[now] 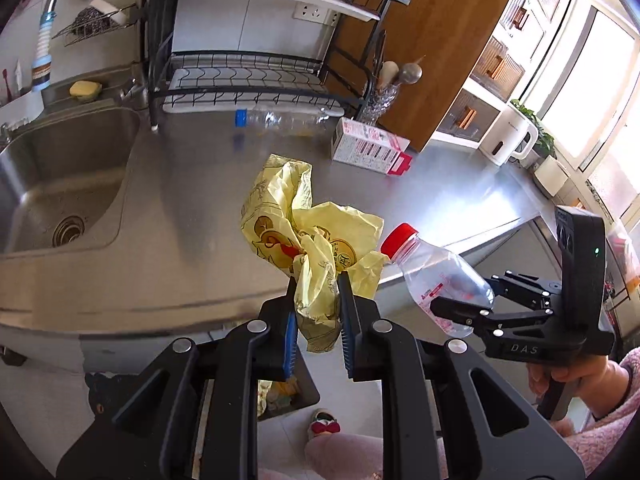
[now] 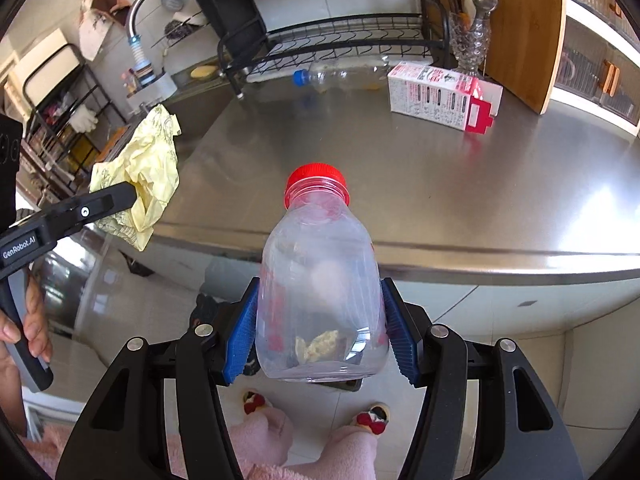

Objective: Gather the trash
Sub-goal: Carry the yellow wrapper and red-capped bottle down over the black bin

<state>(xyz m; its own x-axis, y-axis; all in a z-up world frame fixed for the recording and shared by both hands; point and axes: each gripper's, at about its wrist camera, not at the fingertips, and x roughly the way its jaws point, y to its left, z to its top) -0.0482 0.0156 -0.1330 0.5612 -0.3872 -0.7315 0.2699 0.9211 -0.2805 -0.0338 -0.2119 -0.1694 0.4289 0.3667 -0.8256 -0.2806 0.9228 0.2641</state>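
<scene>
Off the counter's (image 1: 168, 200) front edge, over the floor: left claw (image 1: 318, 292) clamped on a crumpled yellow bag (image 1: 308, 232), right claw (image 2: 320, 312) clamped on a clear bottle (image 2: 320, 292) with a red cap (image 2: 316, 178).

Best handling, as a judgement: keep both grips firm while carrying to the bin (image 1: 294, 394) glimpsed low under the left claw; lower each load close above the opening before parting the fingers; drop the bag first, being limp and likely to snag, then the bottle.

Bottle's long axis along the right claw's fingers, cap forward toward the counter, base nearest the camera, gripped across the lower body.

Left on the counter: 1 blue-capped bottle (image 2: 340, 74) lying on its side by the rack (image 2: 340, 40), 1 carton (image 2: 444, 96) lying flat, well apart from both claws.
</scene>
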